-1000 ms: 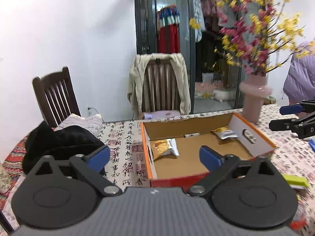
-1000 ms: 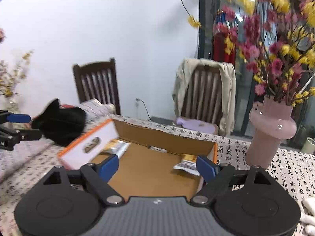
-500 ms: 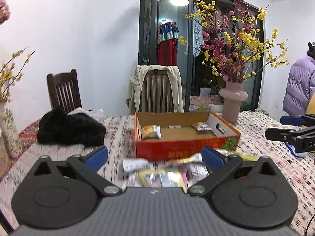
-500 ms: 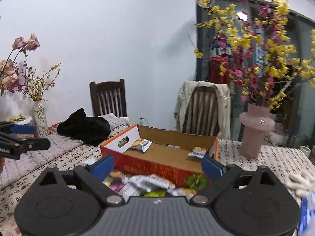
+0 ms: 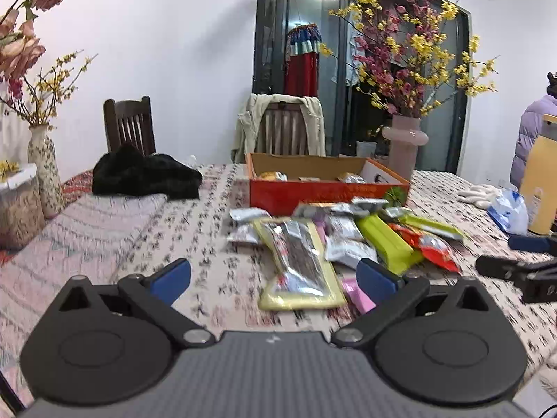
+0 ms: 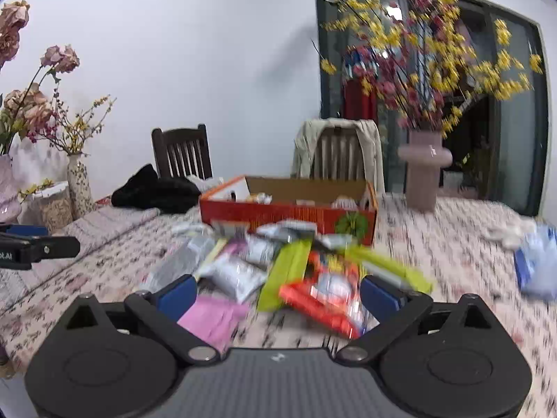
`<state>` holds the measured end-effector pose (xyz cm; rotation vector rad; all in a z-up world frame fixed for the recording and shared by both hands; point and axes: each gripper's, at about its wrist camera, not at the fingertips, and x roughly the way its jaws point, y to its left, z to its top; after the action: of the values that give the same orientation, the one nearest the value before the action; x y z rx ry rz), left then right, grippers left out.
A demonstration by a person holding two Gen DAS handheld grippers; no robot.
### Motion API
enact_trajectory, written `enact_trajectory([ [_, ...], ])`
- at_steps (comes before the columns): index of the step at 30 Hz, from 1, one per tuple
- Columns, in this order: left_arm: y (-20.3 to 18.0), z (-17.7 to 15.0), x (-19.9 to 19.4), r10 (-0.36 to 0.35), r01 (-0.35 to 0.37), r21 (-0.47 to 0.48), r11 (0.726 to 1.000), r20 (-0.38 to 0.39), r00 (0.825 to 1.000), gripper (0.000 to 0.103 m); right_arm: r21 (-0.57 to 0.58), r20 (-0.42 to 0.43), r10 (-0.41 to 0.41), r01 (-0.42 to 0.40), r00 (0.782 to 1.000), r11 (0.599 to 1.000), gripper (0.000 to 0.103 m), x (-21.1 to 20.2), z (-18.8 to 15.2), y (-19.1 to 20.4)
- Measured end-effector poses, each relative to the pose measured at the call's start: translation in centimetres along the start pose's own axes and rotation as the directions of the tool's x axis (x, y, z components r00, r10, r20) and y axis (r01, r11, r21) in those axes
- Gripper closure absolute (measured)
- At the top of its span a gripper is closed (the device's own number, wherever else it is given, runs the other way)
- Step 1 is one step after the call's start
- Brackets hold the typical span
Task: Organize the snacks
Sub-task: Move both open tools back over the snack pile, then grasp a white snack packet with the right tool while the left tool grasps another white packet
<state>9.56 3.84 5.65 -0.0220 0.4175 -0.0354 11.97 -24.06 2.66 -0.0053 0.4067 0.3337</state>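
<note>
Most of the sorting is still to do, by my reckoning. The tabletop (image 5: 104, 223), under its patterned cloth, carries a loose heap of snacks (image 5: 344, 240) spread just in front of the cardboard box (image 5: 323, 193), toward the near edge, while only a few small packets lie inside the box.

That box is the one real container for the job: an open tray with an orange-red front wall and plain brown inside, standing toward the far edge of the tabletop near the pink vase (image 5: 405, 146). Over its front wall I can make out about three small packets (image 5: 273, 175) on its floor, at the left, the middle and the right, with a lot of bare cardboard between them. How many exactly I cannot say, since the wall hides the bottom.

In the heap, the biggest piece is a long yellow-edged pouch (image 5: 299, 264) with a dark see-through window, lying nearest the front. Beside it sit a lime-green bar pack (image 5: 386, 244), a red wrapper (image 5: 428, 247), several silver sachets (image 5: 346, 250) and a pink packet (image 6: 214, 317) closest to the near edge. They overlap and touch one another, none stacked neatly.

The left tool (image 5: 275, 278) has its blue pads spread wide, with nothing clamped, and the yellow-edged pouch lies ahead between them. The right tool (image 6: 278, 294) has just been opening its jaws and they stand wide apart too, empty, over the pink packet and the red wrapper.
</note>
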Motion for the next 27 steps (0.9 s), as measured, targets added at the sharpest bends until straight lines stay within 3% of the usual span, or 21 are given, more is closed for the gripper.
enact_trajectory([
  [12, -1.5, -3.1, -1.2, -0.062, 0.063, 0.010, 0.998, -0.048, 0.997, 0.000, 0.043, -0.010, -0.035, 0.035, 0.999, 0.998, 0.002, -3.4, -3.4, 0.8],
  [22, -1.4, -2.0, 1.6, -0.054, 0.054, 0.003, 0.999, -0.079, 0.995, 0.000, 0.047, -0.040, -0.006, 0.008, 0.999, 0.999, 0.003, -0.9, -2.3, 0.1],
  [27, 0.4, -0.5, 4.3, -0.052, 0.049, -0.040, 0.998, -0.084, 0.995, 0.000, 0.003, -0.072, 0.027, -0.026, 0.997, 1.000, 0.005, 1.9, -0.3, 0.0],
])
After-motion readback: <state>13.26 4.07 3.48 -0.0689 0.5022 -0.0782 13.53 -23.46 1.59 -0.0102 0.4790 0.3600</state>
